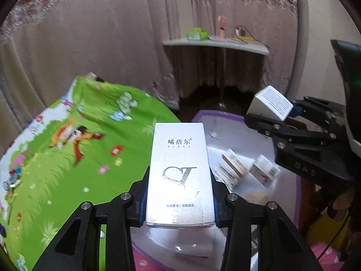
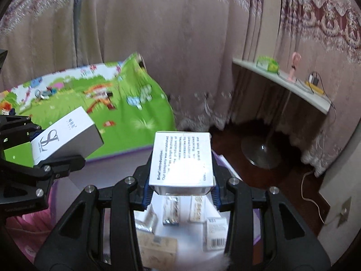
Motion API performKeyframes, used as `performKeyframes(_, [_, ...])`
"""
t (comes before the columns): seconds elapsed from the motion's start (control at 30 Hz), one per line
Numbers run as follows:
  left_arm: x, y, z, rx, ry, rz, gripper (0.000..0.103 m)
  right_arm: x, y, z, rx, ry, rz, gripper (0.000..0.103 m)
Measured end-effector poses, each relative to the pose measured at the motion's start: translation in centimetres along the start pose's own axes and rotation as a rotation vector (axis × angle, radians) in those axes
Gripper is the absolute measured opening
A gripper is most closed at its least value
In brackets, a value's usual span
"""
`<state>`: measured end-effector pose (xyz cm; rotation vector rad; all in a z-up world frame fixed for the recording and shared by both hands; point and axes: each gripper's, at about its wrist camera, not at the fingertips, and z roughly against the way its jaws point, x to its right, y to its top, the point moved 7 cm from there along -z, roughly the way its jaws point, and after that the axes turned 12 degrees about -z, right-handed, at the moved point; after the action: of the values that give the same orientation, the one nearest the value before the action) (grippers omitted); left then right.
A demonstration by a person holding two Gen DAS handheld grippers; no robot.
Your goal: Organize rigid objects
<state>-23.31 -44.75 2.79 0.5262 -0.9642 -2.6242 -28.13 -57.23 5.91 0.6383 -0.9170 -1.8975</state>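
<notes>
My left gripper (image 1: 179,205) is shut on a tall silver-white cosmetics box (image 1: 180,171) with Chinese lettering and a heart logo, held above the table. The same box shows at the left of the right wrist view (image 2: 65,137). My right gripper (image 2: 181,187) is shut on a white box with black printed text (image 2: 182,160); that box (image 1: 269,102) and the right gripper appear at the right of the left wrist view. Several small boxes (image 1: 246,169) lie on the white table (image 1: 225,140) below, also seen under the right gripper (image 2: 180,223).
A bed with a green cartoon-print sheet (image 1: 74,149) lies left of the table. A curved white shelf (image 1: 216,44) with small items stands at the back against curtains. A fan stand base (image 2: 261,153) sits on the dark floor. Pink fabric (image 2: 29,232) lies low left.
</notes>
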Motion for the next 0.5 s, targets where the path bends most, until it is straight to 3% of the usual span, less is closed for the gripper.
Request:
performKeyframes(0.17, [1.6,-0.6,-1.0,-0.029,-0.050,-0.029,0.048,1.3,-1.2,-1.1,-0.087,-0.027,-0.006,0.046])
performKeyframes(0.23, [1.8,-0.8,-1.1,-0.031,-0.051,-0.040,0.066,1.4,-1.6,-1.5,-0.122,-0.044,0.000,0.049])
performKeyframes(0.3, [1.6,-0.8,-0.9,-0.018,-0.034,-0.046,0.075,1.5,-1.8,-1.9,-0.137,-0.060,0.003,0.067])
performKeyframes(0.33, [1.6,-0.8,-0.8,-0.013,-0.028,-0.046,0.078,1.5,-2.0,-2.0,-0.141,-0.066,0.005,0.070])
performKeyframes(0.5, [0.4,-1.4,-0.7,-0.013,-0.003,-0.018,0.079,0.4,-1.7,-2.0,-0.140,-0.062,0.023,0.075])
